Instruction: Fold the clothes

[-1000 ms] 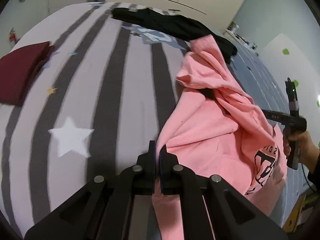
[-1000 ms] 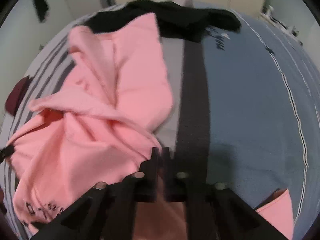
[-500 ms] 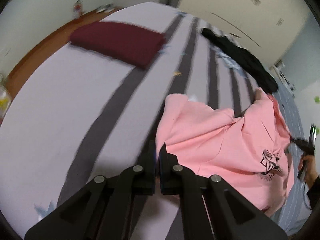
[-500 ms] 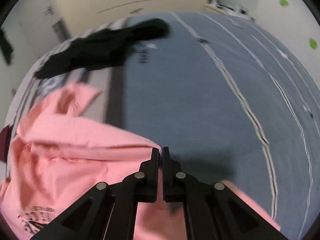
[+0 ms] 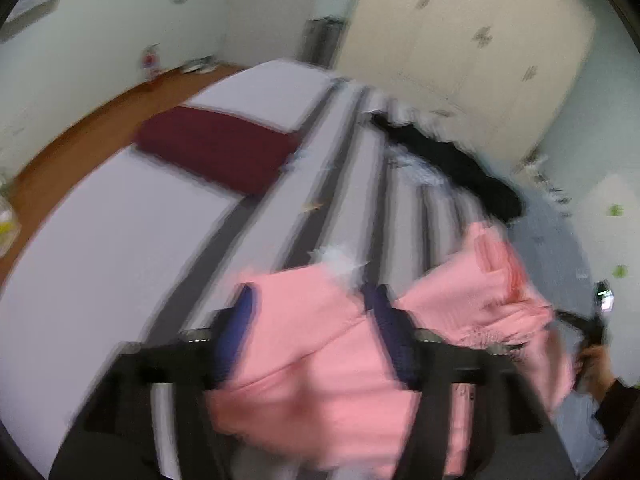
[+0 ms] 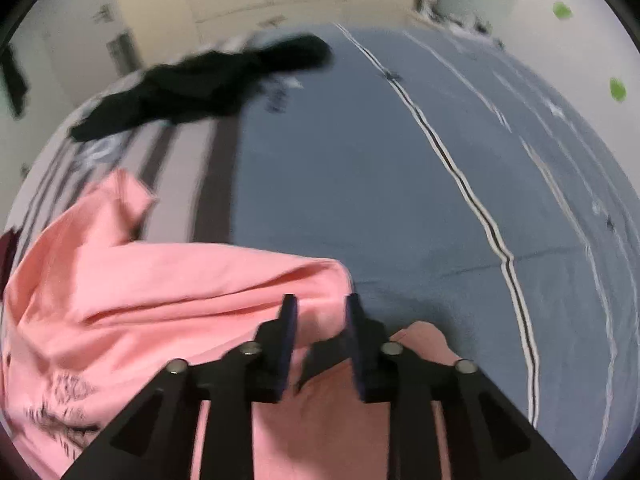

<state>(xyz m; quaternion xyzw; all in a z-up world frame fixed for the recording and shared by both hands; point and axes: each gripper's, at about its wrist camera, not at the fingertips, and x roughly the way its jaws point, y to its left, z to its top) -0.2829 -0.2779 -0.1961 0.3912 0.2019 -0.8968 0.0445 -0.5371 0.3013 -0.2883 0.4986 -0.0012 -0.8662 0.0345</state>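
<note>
Pink sweatshirt [image 5: 312, 364] lies crumpled on the bed, spread over the grey-and-white striped cover [image 5: 120, 240] and reaching the blue part of the bedding [image 6: 360, 180]; its black chest print shows at the lower left of the right wrist view, blurred past reading. Left gripper [image 5: 312, 304] has its jaws opening, fingers standing wide to either side of the pink cloth; the fabric sits between them but the pads do not press on it, so that side is released; the whole left view is smeared with motion blur. Right gripper [image 6: 318, 308] has its jaws opening too, a clear gap between the two fingers; a rounded fold of the sweatshirt lies in that gap and under the tips, and the pads are not clamped on it. In the left wrist view the person's right hand [image 5: 592, 364] shows at the far right edge, gripping the handle of its tool, just beside the sweatshirt's far edge. A folded dark red garment [image 5: 216, 152] rests on the plain pale part of the cover, well apart from the pink one; a black garment [image 6: 200, 84] sprawls loose near the far end of the bed, across the stripes; beyond it stand cream wardrobe doors [image 5: 460, 48].
</note>
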